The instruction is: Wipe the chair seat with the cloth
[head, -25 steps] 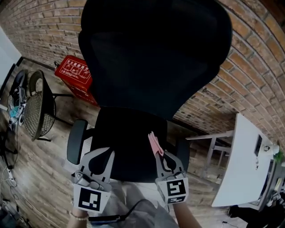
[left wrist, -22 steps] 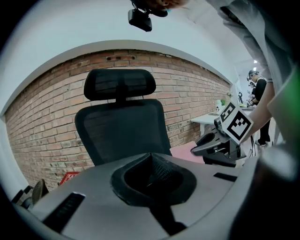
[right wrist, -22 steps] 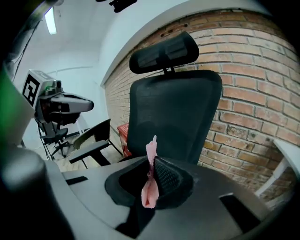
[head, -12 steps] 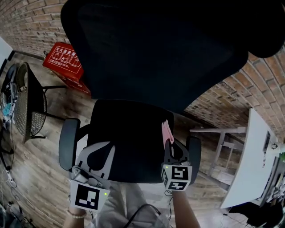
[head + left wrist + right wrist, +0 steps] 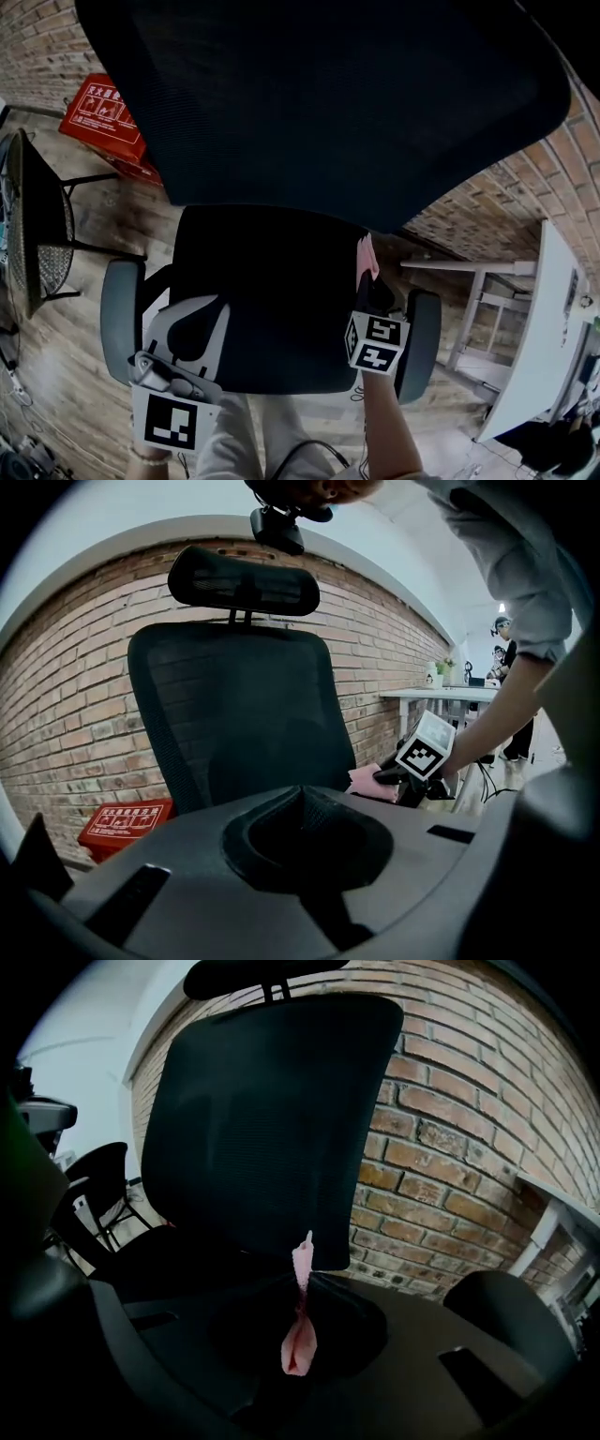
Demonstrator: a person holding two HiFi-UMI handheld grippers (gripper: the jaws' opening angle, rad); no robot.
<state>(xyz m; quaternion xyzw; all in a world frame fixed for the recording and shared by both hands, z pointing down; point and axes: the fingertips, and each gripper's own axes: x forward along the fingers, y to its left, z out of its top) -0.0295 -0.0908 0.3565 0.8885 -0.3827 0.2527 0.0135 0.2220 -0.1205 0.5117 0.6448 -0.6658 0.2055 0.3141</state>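
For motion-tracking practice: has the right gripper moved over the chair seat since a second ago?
Yes: the right gripper, holding the cloth, advanced across the chair seat toward the backrest.

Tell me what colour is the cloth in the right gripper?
Pink. The cloth shows best in the right gripper view, pinched by the right gripper.

The pink cloth [image 5: 366,255], bunched into a narrow strip, is pinched in the right gripper [image 5: 368,284] at the right side of the black chair seat [image 5: 262,291].
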